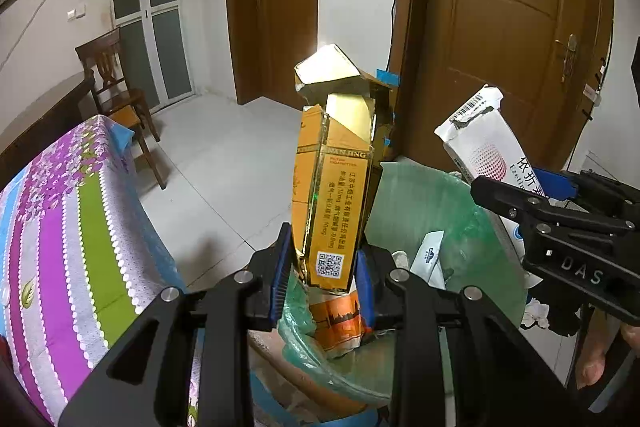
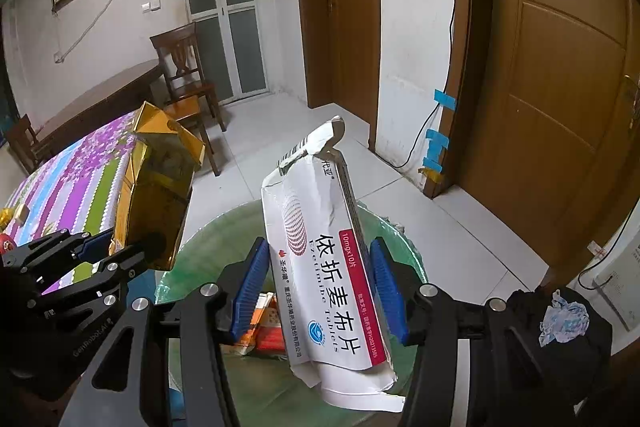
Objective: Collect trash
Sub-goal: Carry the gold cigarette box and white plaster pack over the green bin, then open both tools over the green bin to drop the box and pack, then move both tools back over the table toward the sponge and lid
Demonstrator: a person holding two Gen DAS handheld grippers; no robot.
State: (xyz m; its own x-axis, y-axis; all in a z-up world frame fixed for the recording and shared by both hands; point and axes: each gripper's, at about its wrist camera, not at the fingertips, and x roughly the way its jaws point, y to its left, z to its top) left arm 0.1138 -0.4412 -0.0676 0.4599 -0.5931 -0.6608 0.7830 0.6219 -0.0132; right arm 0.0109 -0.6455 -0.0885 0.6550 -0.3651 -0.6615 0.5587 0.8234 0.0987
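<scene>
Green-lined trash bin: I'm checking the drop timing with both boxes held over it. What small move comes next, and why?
Probably open both tools. The left tool holds the torn orange-gold cigarette carton, the right tool the white tablet box, both above the green-lined trash bin, so they should fall in.

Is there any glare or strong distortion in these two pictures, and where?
Left wrist view: the top flap of the torn orange-and-gold cigarette carton is blown out white by glare; door frames bend from the fisheye lens. Right wrist view: even light, the white crumpled cardboard medicine box reads sharply; black corners mark the lens circle.
</scene>
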